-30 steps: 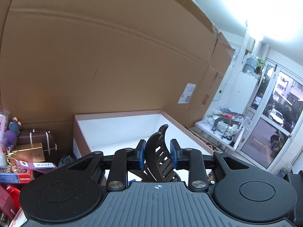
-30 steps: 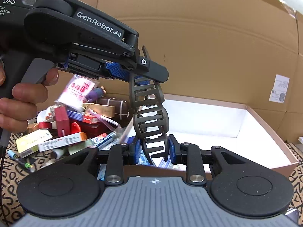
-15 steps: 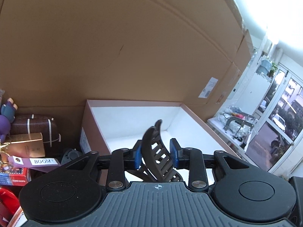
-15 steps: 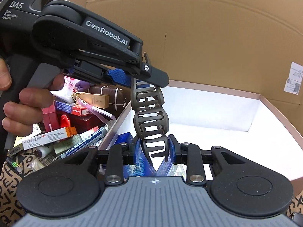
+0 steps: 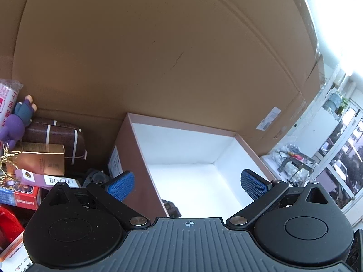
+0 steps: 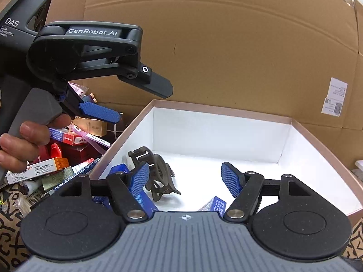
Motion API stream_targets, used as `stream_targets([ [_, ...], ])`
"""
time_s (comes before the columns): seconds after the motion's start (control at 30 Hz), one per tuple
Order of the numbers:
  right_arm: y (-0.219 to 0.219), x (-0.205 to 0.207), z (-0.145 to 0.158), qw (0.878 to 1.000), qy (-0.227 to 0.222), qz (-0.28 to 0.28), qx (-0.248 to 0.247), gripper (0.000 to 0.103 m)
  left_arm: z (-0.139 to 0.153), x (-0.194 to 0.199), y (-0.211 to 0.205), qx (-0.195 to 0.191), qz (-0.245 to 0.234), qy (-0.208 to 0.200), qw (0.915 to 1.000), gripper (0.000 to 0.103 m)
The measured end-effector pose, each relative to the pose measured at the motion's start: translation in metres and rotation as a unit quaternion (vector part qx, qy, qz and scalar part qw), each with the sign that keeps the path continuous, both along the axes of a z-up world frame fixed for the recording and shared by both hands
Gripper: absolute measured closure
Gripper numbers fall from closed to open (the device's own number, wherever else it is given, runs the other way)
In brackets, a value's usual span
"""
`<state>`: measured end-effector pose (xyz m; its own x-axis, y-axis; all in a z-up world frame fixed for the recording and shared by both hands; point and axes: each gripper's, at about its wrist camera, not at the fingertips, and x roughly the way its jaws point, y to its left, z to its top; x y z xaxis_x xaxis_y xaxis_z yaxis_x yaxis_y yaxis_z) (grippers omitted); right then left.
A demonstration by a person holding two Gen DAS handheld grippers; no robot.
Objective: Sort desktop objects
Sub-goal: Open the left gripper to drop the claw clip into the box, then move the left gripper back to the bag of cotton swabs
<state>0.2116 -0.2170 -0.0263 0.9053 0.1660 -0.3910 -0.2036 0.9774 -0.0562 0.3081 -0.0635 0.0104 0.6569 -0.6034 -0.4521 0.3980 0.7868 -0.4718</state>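
A dark claw hair clip (image 6: pixel 156 173) lies on the white floor of the pink-rimmed box (image 6: pixel 226 111), near its left wall; a bit of the clip shows in the left wrist view (image 5: pixel 172 208). Blue small boxes (image 6: pixel 215 204) lie beside it. My right gripper (image 6: pixel 185 178) is open and empty just above the box's near side. My left gripper (image 5: pixel 189 184) is open and empty over the box's left wall (image 5: pixel 136 158); it also shows in the right wrist view (image 6: pixel 127 99), above the box's left edge.
A pile of desktop objects lies left of the box: medicine boxes (image 6: pixel 38 170), a red box (image 6: pixel 68 138), a gold box (image 5: pixel 38 161), a brown pouch (image 5: pixel 59 136), a purple toy (image 5: pixel 15 122). Tall cardboard (image 6: pixel 226 45) stands behind.
Both grippers have opened and let go of the hair clip, which has dropped onto the box floor. Earlier both held it above the box.
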Motion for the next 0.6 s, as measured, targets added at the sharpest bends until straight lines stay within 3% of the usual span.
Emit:
stream_targets([
  [0.27,-0.002,-0.006,0.001,1.000,-0.001,-0.005,-0.001,0.023,0.005,-0.011,0.004,0.003,-0.003,-0.005,1.0000,0.000],
  [0.6,-0.005,-0.044,0.023,0.998,-0.046,-0.026,-0.018,0.006,0.016,-0.057,0.024,-0.006,-0.004,-0.015,0.9999,0.000],
])
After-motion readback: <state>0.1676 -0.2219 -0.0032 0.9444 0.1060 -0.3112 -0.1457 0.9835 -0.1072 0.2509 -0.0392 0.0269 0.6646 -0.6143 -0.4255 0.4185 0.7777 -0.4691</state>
